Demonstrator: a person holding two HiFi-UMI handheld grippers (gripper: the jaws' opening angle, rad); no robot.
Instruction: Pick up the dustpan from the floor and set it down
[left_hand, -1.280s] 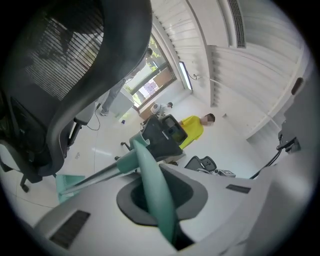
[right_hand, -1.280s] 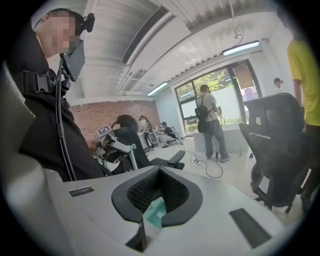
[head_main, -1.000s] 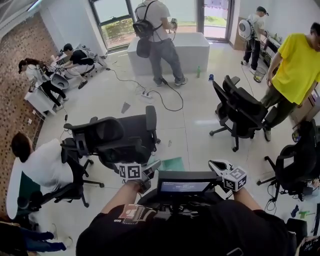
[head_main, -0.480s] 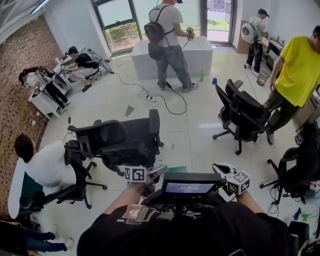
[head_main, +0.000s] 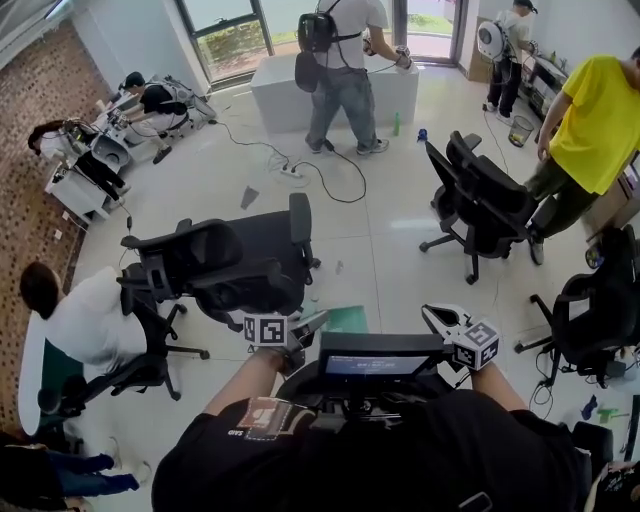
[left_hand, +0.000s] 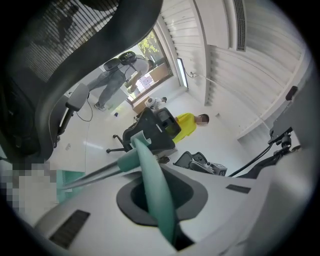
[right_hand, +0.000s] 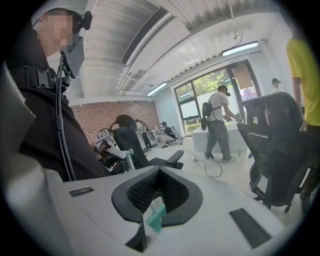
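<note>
The left gripper (head_main: 303, 330) is clamped on the dustpan's teal handle (left_hand: 152, 185). The green dustpan (head_main: 348, 320) sits low ahead of it, beside 1 black office chair (head_main: 230, 265) (touching the floor (head_main: 380, 260) or not, I cannot tell). The right gripper (head_main: 440, 322) pinches a small teal piece (right_hand: 154, 218).

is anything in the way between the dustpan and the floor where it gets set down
Nothing visible blocks it. The dustpan, held by its handle in the left tongs, is over bare floor. The black chair stands close on its left, so it is probably best set down clear of the chair's base.
</note>
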